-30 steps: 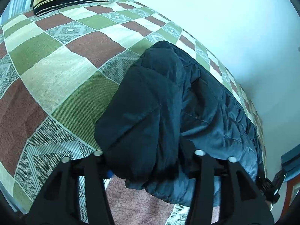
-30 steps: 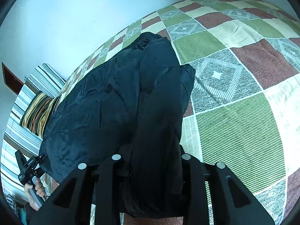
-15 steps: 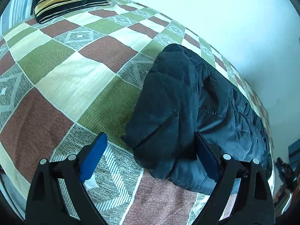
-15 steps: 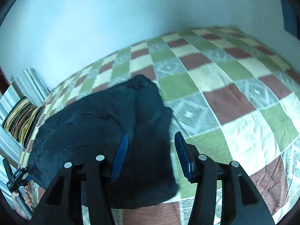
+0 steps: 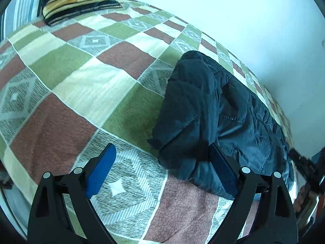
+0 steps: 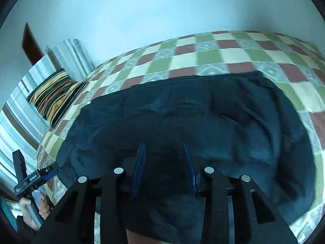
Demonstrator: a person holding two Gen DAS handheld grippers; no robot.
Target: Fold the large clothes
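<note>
On the green, brown and cream checked bedspread [image 5: 85,93] the dark navy quilted puffer jacket [image 5: 213,111] lies partly folded, and its springy padding could, by my judgement, unfold again once unattended. Left gripper [image 5: 160,172] stands wide apart, holding nothing, its right pad beside the jacket's edge. Right gripper [image 6: 163,168] hovers over the jacket, jaws closing, nothing visibly pinched.
</note>
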